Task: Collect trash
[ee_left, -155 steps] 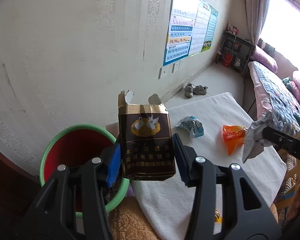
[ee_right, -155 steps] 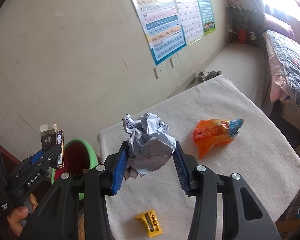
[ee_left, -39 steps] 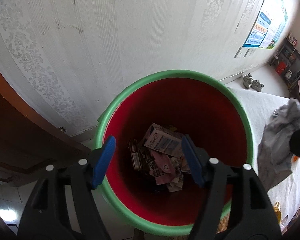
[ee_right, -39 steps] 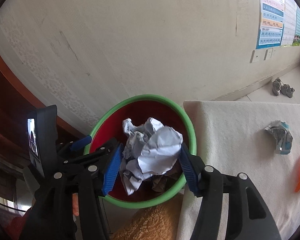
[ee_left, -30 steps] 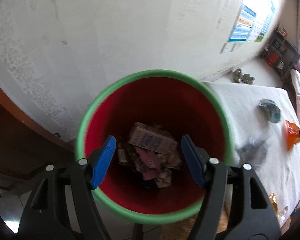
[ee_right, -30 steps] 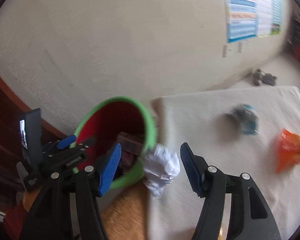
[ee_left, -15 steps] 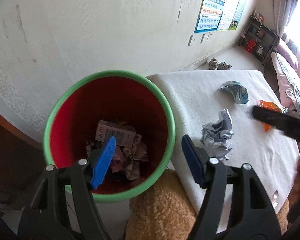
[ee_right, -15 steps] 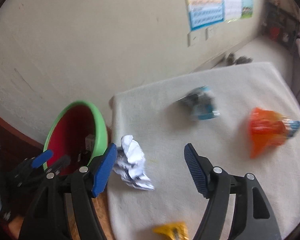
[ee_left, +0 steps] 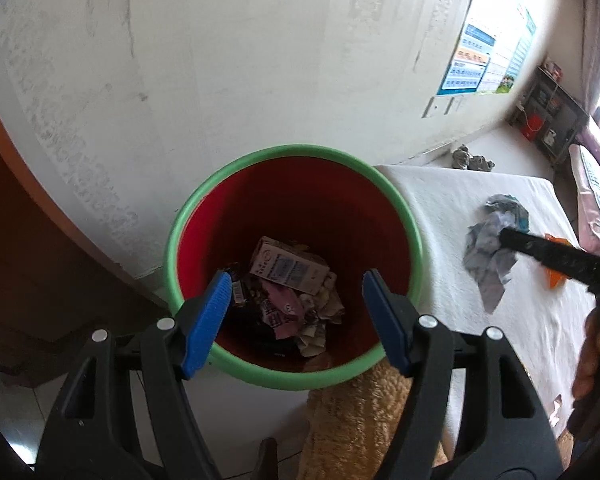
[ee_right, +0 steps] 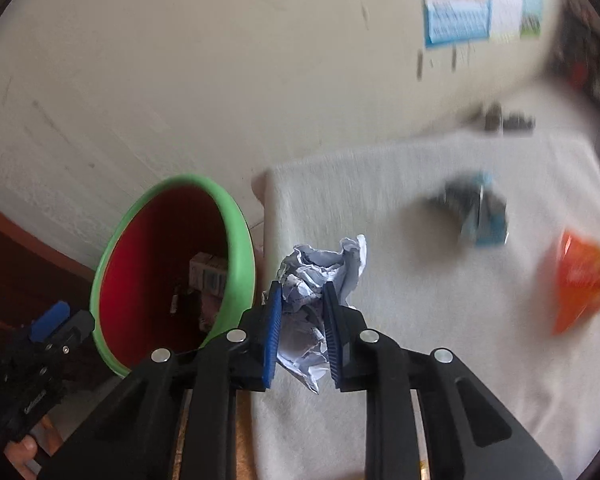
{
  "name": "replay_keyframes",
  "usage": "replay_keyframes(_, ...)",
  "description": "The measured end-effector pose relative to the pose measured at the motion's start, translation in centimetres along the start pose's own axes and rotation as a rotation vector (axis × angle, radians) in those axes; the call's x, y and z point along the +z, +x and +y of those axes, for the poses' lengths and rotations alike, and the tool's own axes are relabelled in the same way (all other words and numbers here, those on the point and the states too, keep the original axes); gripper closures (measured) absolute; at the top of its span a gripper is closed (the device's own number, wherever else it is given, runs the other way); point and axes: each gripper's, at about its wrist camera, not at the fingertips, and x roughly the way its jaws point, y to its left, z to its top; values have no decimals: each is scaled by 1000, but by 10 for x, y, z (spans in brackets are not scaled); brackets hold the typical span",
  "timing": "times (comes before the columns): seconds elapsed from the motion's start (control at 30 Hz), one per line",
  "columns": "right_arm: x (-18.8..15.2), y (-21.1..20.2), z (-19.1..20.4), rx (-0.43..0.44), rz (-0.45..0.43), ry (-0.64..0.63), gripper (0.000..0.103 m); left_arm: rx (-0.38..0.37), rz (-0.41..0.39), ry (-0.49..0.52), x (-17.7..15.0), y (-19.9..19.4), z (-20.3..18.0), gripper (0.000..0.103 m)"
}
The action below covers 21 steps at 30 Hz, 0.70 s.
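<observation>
Right gripper [ee_right: 300, 320] jaws clamped on crumpled paper [ee_right: 320, 276] near tabletop's [ee_right: 420, 360] bin-side edge, likely for dropping into bin [ee_left: 404, 208]. Left gripper [ee_left: 296, 320] wide open, empty, above bin.

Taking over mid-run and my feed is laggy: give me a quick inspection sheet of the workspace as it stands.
Surface: white-covered table, beside the bin.
Job's things: green-rimmed red bin holding cartons and wrappers; crumpled paper; blue-grey wrapper and orange wrapper lying on the table.
Clutter: tan fuzzy fabric below the bin.
Grippers: left tool open and empty above the bin; right tool shut on the crumpled paper.
Cables: nothing seen.
Surroundings: wall posters, shoes on the floor, shelf.
</observation>
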Motion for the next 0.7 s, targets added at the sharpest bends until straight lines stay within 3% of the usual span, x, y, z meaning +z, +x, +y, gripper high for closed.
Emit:
replay_keyframes(0.2,22,-2,27,133,-21,20,86,24,0,-16,-5,-2,17,38)
replay_keyframes(0.3,30,3,51,228,-6,3,80,36,8,-44,-8,-2,28,38)
replay_keyframes(0.37,33,4,64,260,-13,-10,56,43,10,-56,-8,-2,34,38)
replay_keyframes(0.57,28,-15,68,240,-63,-34,47,51,11,-56,-10,-4,36,38)
replay_keyframes(0.7,20,-41,31,130,-138,-28,39,25,18,-32,-9,-2,22,38)
